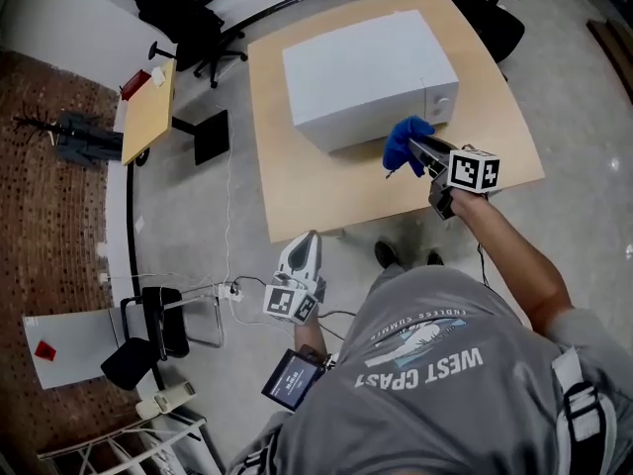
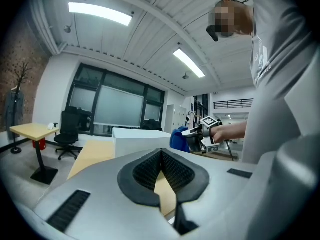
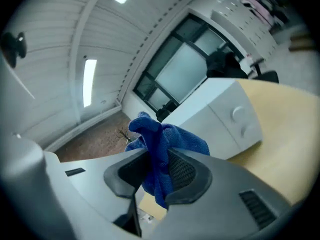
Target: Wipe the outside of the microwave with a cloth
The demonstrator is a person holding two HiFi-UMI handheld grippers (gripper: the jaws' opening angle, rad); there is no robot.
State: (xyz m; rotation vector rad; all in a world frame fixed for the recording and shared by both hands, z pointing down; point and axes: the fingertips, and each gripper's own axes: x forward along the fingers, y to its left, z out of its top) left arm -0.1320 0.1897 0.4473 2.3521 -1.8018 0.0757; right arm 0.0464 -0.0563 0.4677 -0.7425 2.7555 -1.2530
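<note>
Table (image 1: 297, 201): light wood, carries only microwave; far corner hidden behind chairs.
Microwave (image 1: 361, 67): white box mid-table, two knobs at right end of front. Head view sees front steeply; back hidden.
Right gripper (image 1: 419, 149): jaws pinching blue cloth, held roughly level just before front face near knobs, likely lining up wipe. Contact with casing: cannot tell.
Left gripper (image 1: 308, 240): jaws pressed together, empty, off table edge, well apart from microwave; likely parked out of way.
Cloth (image 3: 161, 139): bunched wad juts past jaw tips, so fabric meets casing first; pinched part hidden.
</note>
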